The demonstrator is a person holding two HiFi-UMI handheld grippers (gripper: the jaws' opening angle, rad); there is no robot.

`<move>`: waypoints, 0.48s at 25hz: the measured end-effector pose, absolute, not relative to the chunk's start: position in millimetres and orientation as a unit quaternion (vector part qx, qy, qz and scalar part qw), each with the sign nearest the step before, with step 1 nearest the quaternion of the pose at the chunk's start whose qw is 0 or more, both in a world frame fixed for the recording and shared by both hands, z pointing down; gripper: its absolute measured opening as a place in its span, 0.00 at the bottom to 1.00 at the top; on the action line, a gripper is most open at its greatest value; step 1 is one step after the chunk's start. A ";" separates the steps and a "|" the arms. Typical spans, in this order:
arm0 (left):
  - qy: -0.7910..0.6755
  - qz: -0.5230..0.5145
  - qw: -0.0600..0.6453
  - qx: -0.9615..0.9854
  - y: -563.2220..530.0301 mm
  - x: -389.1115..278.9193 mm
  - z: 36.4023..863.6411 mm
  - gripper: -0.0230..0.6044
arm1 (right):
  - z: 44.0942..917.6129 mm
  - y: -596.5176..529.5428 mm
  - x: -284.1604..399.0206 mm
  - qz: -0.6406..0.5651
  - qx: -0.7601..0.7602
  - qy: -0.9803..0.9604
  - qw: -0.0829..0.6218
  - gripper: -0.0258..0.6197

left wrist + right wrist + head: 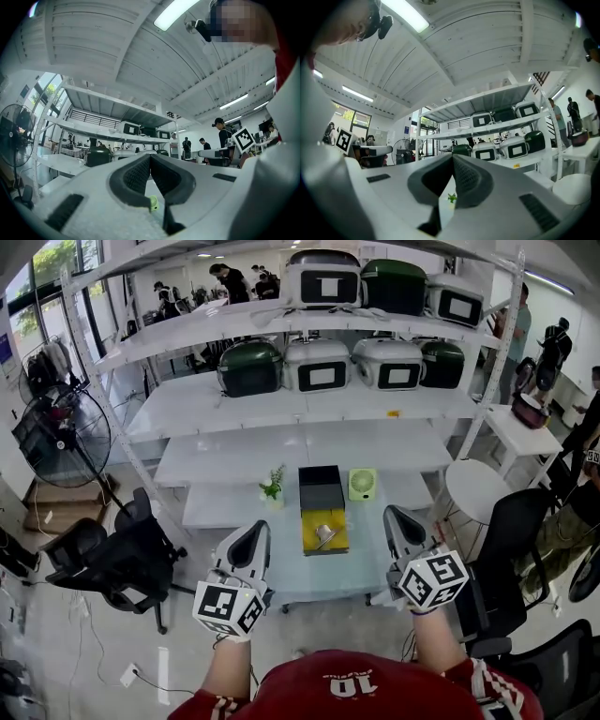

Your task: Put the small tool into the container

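Both pairs of jaws are pressed together at the tips with nothing between them. The left gripper view shows the left gripper [150, 156] with its dark ribbed pads meeting in a point. The right gripper view shows the same of the right gripper [453, 156].

Only a sliver of the worktop shows through the gap below each pair of pads. The left gripper view catches a bit of the light-green device [153, 203] there, and the right gripper view catches a sprig of the small plant [452, 198]. Neither gripper view shows the tool or the container. Each shows the other gripper's marker cube off to the side, plus the ceiling and the shelves of cookers [516, 149].

The head view alone gives the layout. The left gripper [260, 527] and right gripper [393, 513] are held apart over the near edge of the pale worktop [375, 563], one on each side of the task's things and touching none of them. Between them, the small silvery tool [323, 533] lies on a yellow tray [309, 542]. The open black container [321, 487] stands just behind the tray. The plant [272, 487] is to the left of the container and the green device [362, 484] to its right. Farther out are a standing fan [61, 437], a black office chair [122, 554] and a round white table [478, 489].
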State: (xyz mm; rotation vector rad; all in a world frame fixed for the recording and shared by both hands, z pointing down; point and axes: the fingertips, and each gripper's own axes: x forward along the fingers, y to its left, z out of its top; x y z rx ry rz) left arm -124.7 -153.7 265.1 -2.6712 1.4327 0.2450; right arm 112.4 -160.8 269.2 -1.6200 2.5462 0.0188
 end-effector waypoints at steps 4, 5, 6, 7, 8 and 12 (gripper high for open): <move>0.467 0.083 0.050 -0.879 -154.1 -121.8 263.3 0.03 | 269.4 -161.8 111.3 0.008 -0.538 0.841 0.055 0.04; 0.467 0.083 0.051 -0.879 -154.3 -121.6 263.3 0.03 | 269.5 -162.1 111.3 0.009 -0.538 0.841 0.053 0.04; 0.467 0.083 0.050 -0.879 -154.3 -121.5 263.5 0.03 | 269.7 -162.2 111.5 0.009 -0.539 0.841 0.053 0.04; 0.468 0.083 0.050 -0.879 -154.2 -121.5 263.7 0.03 | 269.9 -162.2 112.1 0.009 -0.539 0.841 0.053 0.04; 0.468 0.084 0.049 -0.878 -154.0 -121.5 264.0 0.03 | 270.3 -162.0 112.9 0.009 -0.539 0.840 0.053 0.04; 0.473 0.082 0.046 -0.876 -155.1 -122.7 267.5 0.03 | 272.2 -161.7 115.0 0.005 -0.540 0.840 0.053 0.04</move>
